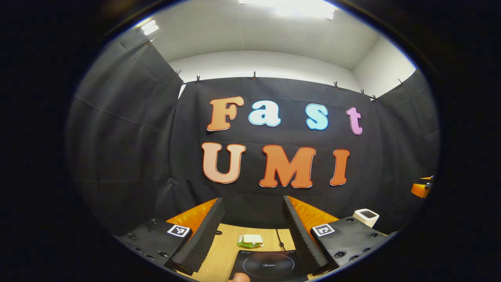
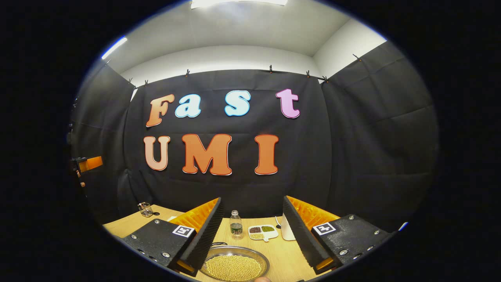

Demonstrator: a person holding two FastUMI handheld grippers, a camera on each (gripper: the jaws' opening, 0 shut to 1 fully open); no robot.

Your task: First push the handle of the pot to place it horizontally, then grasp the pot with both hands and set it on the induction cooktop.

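Left gripper view: left gripper (image 1: 253, 235) held above the table (image 1: 225, 250), fingers spread wide, nothing between them. Cooktop (image 1: 270, 265) lies straight ahead and low between the fingers, top bare. Small wrapped item (image 1: 250, 241) just beyond it, cord (image 1: 278, 235) running back, white box (image 1: 366, 216) far right.

Right gripper view: right gripper (image 2: 252, 235) also spread wide, empty. Pot (image 2: 235, 267), full of yellow beans, sits low between the fingers, near edge cut off. A thin dark piece at its upper left rim may be the handle; can't tell its pose. Bottle (image 2: 235, 225) and divided dish (image 2: 263, 232) just behind the pot, jar (image 2: 145, 209) far left.

Step in hand, by my read: handle push not yet begun. Come in low, nudge with one fingertip, go slowly so the beans stay put. Room is tight behind the pot, freer at the front.
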